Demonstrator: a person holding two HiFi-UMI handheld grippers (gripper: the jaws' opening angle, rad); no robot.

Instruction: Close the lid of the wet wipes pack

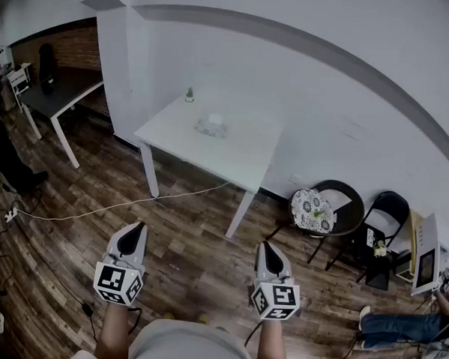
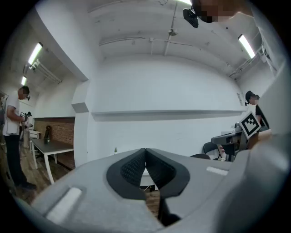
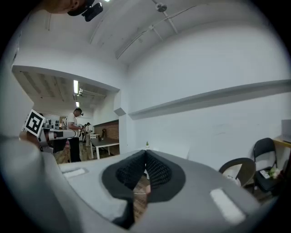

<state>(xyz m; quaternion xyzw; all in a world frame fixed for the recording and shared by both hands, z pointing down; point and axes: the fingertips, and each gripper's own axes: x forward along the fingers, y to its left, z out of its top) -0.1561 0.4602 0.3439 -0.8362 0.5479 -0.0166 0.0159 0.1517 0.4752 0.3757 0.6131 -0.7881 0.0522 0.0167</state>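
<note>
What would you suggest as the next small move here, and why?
Probably step toward the white table: the wet wipes pack lies on it, far ahead, while the left tool and right tool, shut and empty, hang over the floor.

two grippers (image 1: 135, 230) (image 1: 266, 250), two tables (image 1: 245, 152) (image 1: 57, 100), two chairs (image 1: 341, 211) (image 1: 389, 207), one wet wipes pack (image 1: 211, 126), one small plant (image 1: 190, 95)

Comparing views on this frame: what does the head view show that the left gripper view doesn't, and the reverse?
Head view only: the wet wipes pack on the white table, and a cable across the wood floor. Left gripper view only: the left gripper seen close, jaws together on nothing, plus ceiling lights and a standing person. Both: the small plant and the brick wall.
</note>
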